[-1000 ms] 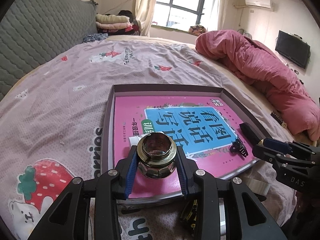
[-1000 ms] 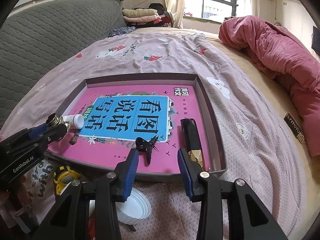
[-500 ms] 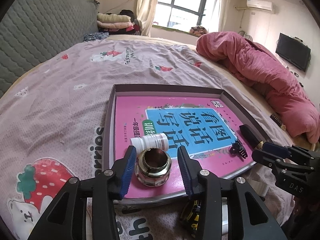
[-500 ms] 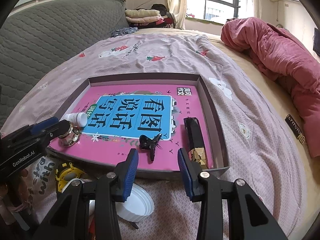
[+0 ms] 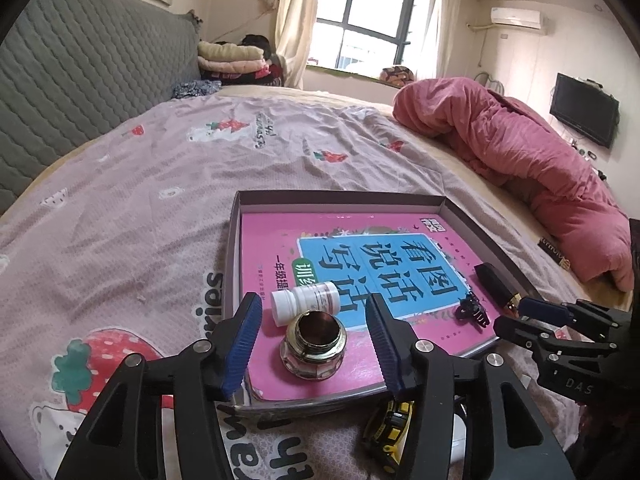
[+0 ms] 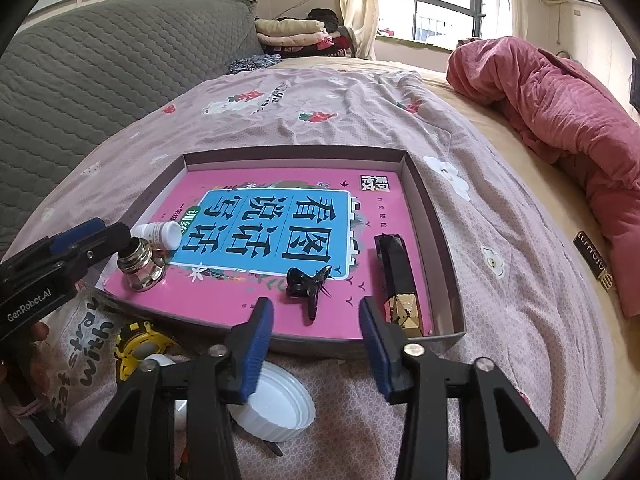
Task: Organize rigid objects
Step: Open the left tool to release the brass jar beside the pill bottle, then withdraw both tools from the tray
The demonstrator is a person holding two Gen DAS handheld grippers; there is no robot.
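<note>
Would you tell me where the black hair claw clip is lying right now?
In the right wrist view, the black hair claw clip lies on the pink book inside the tray, left of the black-and-gold case.

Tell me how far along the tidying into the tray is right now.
Done: the glass jar, white pill bottle, black hair clip and black-and-gold case lie on the pink book in the tray. In hand: nothing; the left tool has just opened off the jar, and the right tool has been opening, empty. Left: the yellow tape measure and white lid outside the tray.
</note>
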